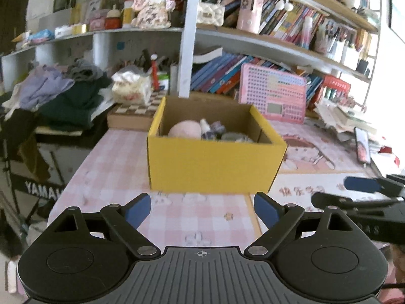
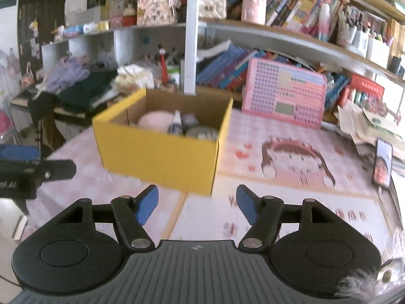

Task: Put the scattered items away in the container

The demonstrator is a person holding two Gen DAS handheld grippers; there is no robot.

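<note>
The left tool (image 1: 202, 209) is being held with its blue pads spread apart and nothing between them, low over the pink checked cloth of the table (image 1: 114, 167). The right tool (image 2: 197, 204) is likewise being held with its pads apart and empty, over the seam where the checked cloth meets a mat printed with a cartoon figure (image 2: 296, 157). Each tool is being caught at the edge of the other's view, so the two are being kept side by side, near one another.

Just ahead of both tools, the yellow cardboard box (image 1: 212, 162) is being shown standing upright on the table, open at the top. Inside it, a pink rounded item (image 1: 184, 129), a small white bottle (image 2: 176, 124) and some greyish pieces are being seen; what the latter are cannot be told through the blur.

On the bare stretch of table between tools and box, no loose item is being made out. A phone (image 2: 382, 163) is lying near the right edge, beside a heap of papers, and a pink keyboard-like toy (image 2: 283, 96) is leaning against the shelves behind; whether these are being counted among the scattered things cannot be told.

The gathering is being judged as far along, perhaps finished, with the tools between placements. If anything is left, the next move is being judged to call for locating it, probably toward the right side, and for bringing an open tool down around it before carrying it over the box rim.
</note>
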